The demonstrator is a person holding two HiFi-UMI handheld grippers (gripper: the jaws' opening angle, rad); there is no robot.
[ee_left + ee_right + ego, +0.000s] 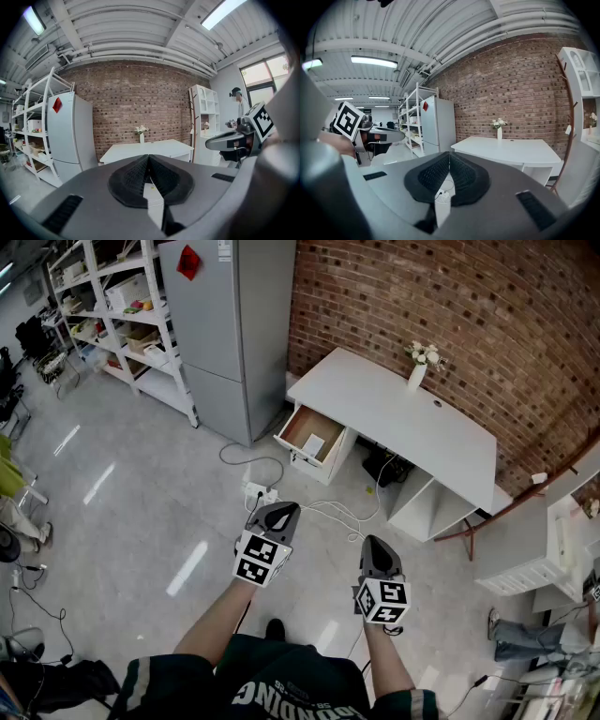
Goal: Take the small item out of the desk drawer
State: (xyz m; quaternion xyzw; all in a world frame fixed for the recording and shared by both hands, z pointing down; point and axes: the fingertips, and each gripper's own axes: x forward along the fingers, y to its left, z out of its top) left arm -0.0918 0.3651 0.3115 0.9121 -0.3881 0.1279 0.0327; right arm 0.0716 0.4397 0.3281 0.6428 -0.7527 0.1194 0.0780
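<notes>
At the 9 o'clock end of the white desk (412, 423), the drawer (298, 424) stands pulled open, and the small item (312, 444) lies flat on its wooden floor, toward the front panel. It is at roughly 12 o'clock from the left gripper (277, 514) and 11 o'clock from the right gripper (375, 555), well apart from both. Each gripper has its jaws pressed together on nothing, held over the floor short of the desk.

The item is pale and rectangular; whether it is a card, a folded paper or a thin box is too small to tell. It is probably very light and low, so flat-lying edges may be hard to pinch. A sensible hold would be across its short sides, or by one raised edge after nudging it against a drawer wall. Squeezing gently should avoid creasing it.
</notes>
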